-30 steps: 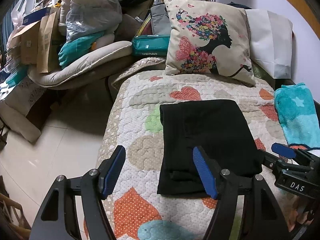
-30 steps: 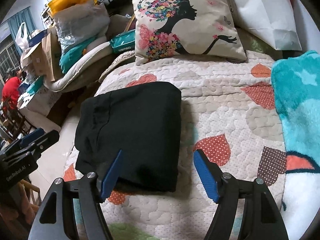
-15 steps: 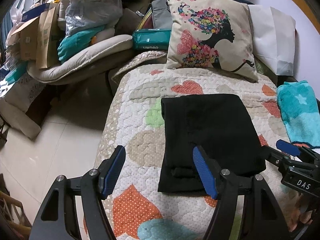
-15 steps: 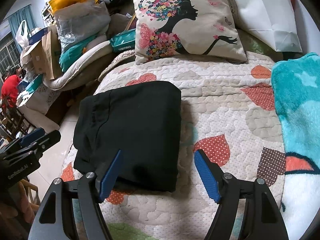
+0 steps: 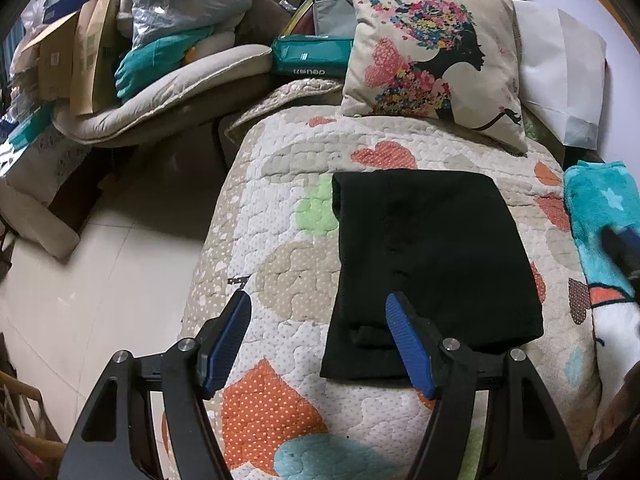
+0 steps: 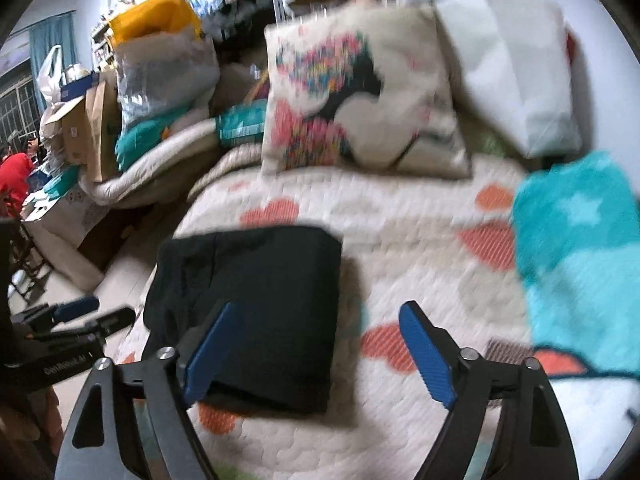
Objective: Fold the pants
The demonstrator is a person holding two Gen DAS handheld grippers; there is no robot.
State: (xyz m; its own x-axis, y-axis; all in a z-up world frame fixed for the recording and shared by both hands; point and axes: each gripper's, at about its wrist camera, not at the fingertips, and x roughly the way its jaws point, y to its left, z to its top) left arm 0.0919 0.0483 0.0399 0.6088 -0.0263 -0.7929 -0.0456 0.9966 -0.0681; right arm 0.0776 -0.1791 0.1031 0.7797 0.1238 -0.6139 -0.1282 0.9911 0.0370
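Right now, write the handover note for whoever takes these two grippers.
Left gripper: open, holding nothing, poised over the near left part of the pants.
Right gripper: open, empty; its view is blurred.
Black pants: lying on the heart-patterned quilt as a compact folded rectangle, in front of the printed cushion, with the teal blanket apart to their right.
Done: the fold looks complete.
Left: probably only tidying the slightly uneven near edge, if wanted.

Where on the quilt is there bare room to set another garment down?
Bare heart-patterned quilt lies left of the folded black pants, toward the bed edge, and in a band between the pants and the floral silhouette cushion. Right is crowded: the turquoise star blanket sits close.
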